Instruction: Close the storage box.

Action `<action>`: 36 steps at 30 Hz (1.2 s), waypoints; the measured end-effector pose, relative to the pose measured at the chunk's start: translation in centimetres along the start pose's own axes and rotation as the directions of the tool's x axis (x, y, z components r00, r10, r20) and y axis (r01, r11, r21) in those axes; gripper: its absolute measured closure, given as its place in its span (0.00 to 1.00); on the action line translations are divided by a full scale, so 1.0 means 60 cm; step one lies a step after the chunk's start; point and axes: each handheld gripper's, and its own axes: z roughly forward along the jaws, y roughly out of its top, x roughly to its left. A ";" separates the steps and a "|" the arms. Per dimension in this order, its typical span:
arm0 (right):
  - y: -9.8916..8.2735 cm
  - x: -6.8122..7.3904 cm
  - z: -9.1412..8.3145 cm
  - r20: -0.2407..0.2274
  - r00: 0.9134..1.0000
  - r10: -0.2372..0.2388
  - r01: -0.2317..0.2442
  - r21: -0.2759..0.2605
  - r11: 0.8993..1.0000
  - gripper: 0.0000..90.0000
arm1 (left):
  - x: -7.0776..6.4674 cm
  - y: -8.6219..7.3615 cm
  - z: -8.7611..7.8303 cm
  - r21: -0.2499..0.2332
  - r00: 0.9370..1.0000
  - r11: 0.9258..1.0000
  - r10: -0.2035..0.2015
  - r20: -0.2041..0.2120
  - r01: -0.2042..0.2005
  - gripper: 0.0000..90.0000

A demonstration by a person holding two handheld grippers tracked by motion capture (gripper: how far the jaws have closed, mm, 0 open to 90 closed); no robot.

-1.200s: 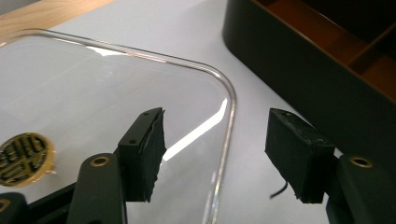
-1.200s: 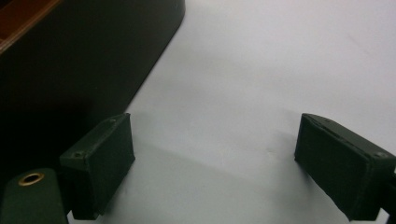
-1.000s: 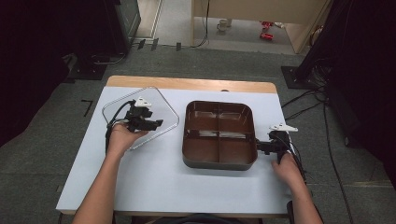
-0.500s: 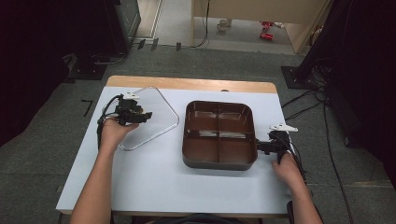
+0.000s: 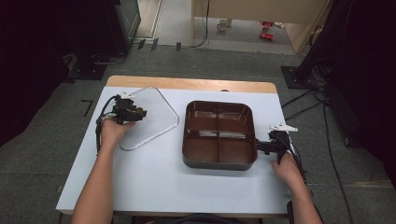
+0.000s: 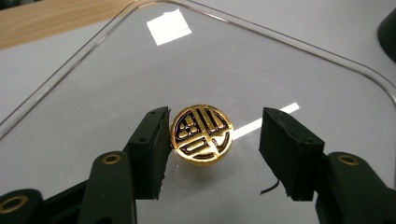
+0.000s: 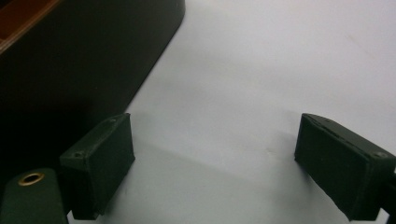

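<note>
**A:** Left gripper view first: the left hand-held gripper [image 6: 212, 149] has its jaws spread, one on each side of the gold knob [image 6: 201, 133] on the clear lid [image 6: 289, 65]. The left jaw is right up against the knob or nearly so, while the right one sits clearly apart from it. So the knob is off-centre in the gap.

**B:** That's what I'd worry about. If it closes like that, I reckon the near jaw shoves first and the lid skates across the tabletop [image 5: 154, 177], since it's smooth plastic lying flat. The round shiny knob could also squirt out of the pinch.

**A:** Yeah, and a lid hanging from a small knob would probably tilt once lifted.

**B:** What about the other side?

**A:** The right hand-held gripper [image 7: 215, 163] is spread too, with nothing between the jaws, resting just beside the outer wall of the brown tray [image 5: 219, 161]. In the high view the lid lies left of the tray, just apart from it.
</note>
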 end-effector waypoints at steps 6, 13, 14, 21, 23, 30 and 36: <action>0.000 0.000 0.000 0.000 1.000 0.000 0.000 0.000 1.000 0.12 | 0.005 -0.007 0.014 0.028 1.000 0.999 -0.016 -0.007 0.016 0.59; 0.000 0.000 0.000 0.000 1.000 0.000 0.000 0.000 1.000 0.12 | 0.009 -0.011 0.019 0.002 0.999 0.999 -0.035 -0.003 0.035 0.64; 0.000 0.000 0.000 0.000 1.000 0.000 0.000 0.000 1.000 0.12 | 0.009 -0.011 0.019 0.000 0.999 0.999 -0.035 -0.002 0.035 0.65; 0.000 0.000 0.000 0.000 1.000 0.000 0.000 0.000 1.000 0.12 | 0.008 -0.009 0.017 0.006 0.998 0.998 -0.056 -0.008 0.056 0.65; 0.000 0.000 0.000 0.000 1.000 0.000 0.000 0.000 1.000 0.12 | 0.009 -0.008 0.015 0.011 0.998 0.998 -0.055 -0.005 0.055 0.66; 0.000 0.000 0.000 0.000 1.000 0.000 0.000 0.000 1.000 0.12 | 0.010 -0.003 0.002 0.012 0.997 0.997 -0.075 0.019 0.075 0.66; 0.000 0.000 0.000 0.000 1.000 0.000 0.000 0.000 1.000 0.12 | 0.003 0.009 -0.025 -0.016 0.997 0.998 -0.067 0.027 0.068 0.66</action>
